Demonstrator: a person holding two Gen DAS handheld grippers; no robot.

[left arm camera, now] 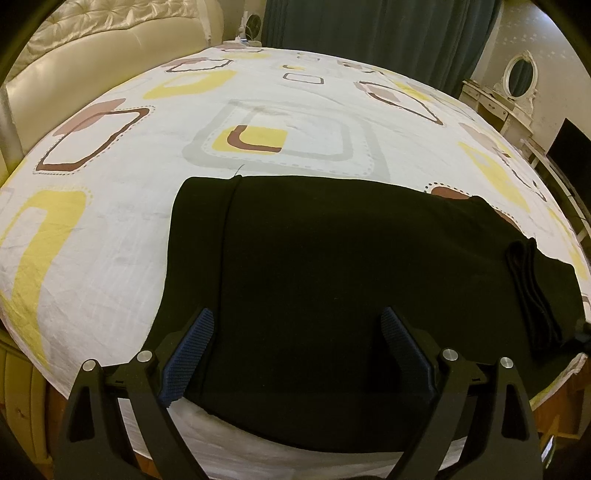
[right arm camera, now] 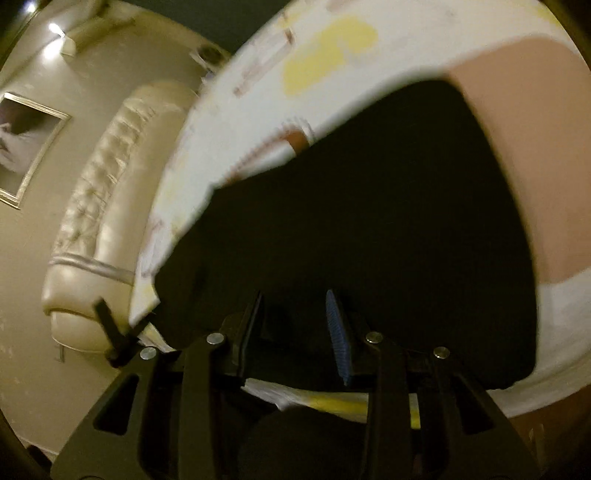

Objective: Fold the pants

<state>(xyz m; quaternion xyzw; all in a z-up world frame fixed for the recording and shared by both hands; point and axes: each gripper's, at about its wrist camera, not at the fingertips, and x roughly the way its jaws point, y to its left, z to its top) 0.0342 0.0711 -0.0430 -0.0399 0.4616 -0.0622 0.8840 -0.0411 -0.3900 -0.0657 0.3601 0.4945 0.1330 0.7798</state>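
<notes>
Patterned bedsheet (left arm camera: 295, 110), cream tufted headboard (left arm camera: 110, 44), teal curtain (left arm camera: 369, 33), vanity mirror (left arm camera: 521, 74).

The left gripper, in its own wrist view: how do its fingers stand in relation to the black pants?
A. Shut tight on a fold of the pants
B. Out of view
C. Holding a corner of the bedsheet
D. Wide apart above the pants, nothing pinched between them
D: the left gripper has its blue pads far apart over the flat black pants, with no cloth pinched.

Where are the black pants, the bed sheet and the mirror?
black pants (left arm camera: 332, 258), left wrist view, middle of the folded cloth.
bed sheet (left arm camera: 110, 229), left wrist view, bare white part left of the pants.
mirror (left arm camera: 521, 75), left wrist view, its oval glass.
</notes>
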